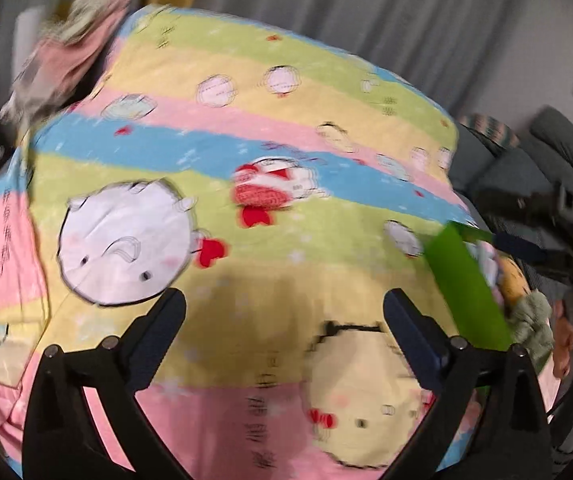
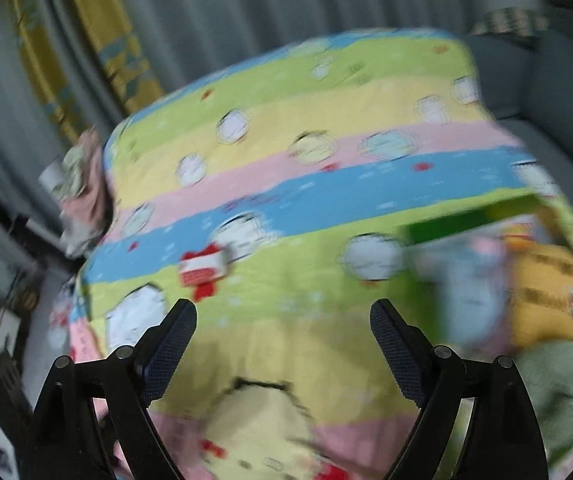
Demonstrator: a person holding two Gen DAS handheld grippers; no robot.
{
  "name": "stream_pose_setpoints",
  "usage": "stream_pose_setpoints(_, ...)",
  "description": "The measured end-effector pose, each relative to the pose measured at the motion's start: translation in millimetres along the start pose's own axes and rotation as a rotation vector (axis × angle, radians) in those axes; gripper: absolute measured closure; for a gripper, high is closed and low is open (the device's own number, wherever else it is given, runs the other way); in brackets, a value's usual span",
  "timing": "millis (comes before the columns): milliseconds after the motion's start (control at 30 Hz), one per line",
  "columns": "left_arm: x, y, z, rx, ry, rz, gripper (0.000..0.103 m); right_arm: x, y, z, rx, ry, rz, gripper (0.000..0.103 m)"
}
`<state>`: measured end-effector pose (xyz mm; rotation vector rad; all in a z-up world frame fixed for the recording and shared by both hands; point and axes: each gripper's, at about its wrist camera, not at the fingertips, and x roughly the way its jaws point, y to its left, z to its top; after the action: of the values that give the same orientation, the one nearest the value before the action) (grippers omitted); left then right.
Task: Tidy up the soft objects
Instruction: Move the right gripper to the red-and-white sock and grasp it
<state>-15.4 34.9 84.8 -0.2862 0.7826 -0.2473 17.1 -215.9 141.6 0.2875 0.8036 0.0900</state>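
Left gripper (image 1: 284,306) with jaws wide apart and holding nothing, right gripper (image 2: 282,318) likewise spread and bare, both above a striped cartoon sheet (image 1: 246,152), green box (image 2: 466,224) of soft toys at its right edge, crumpled pink cloth (image 1: 70,52) at its far left corner.

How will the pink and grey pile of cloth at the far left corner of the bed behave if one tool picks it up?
The cloth pile looks crumpled, so it is probably floppy and would sag. It seems to be several pieces, so a pinch may lift only one. It likely will not roll.
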Motion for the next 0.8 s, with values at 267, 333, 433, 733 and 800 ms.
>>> stream_pose_setpoints(267,5.8,32.0,4.7,-0.121,0.013,0.057,0.004,132.9,62.2,31.9,0.031,0.19,0.093,0.014)
stream_pose_setpoints(333,8.9,37.3,5.6,-0.125,0.027,0.094,0.004,159.3,73.2,32.6,0.011,0.222,0.072,0.014)
stream_pose_setpoints(433,11.8,50.4,6.1,-0.156,0.036,0.134,0.004,195.6,88.4,30.9,-0.014,0.269,0.043,0.014)
stream_pose_setpoints(733,13.0,64.6,8.5,-0.215,0.041,0.134,0.005,236.4,93.2,23.9,-0.023,0.272,0.087,0.047)
stream_pose_setpoints(800,12.3,64.3,8.9,-0.215,0.036,0.13,0.005,229.3,92.0,23.2,-0.032,0.255,0.095,0.056)
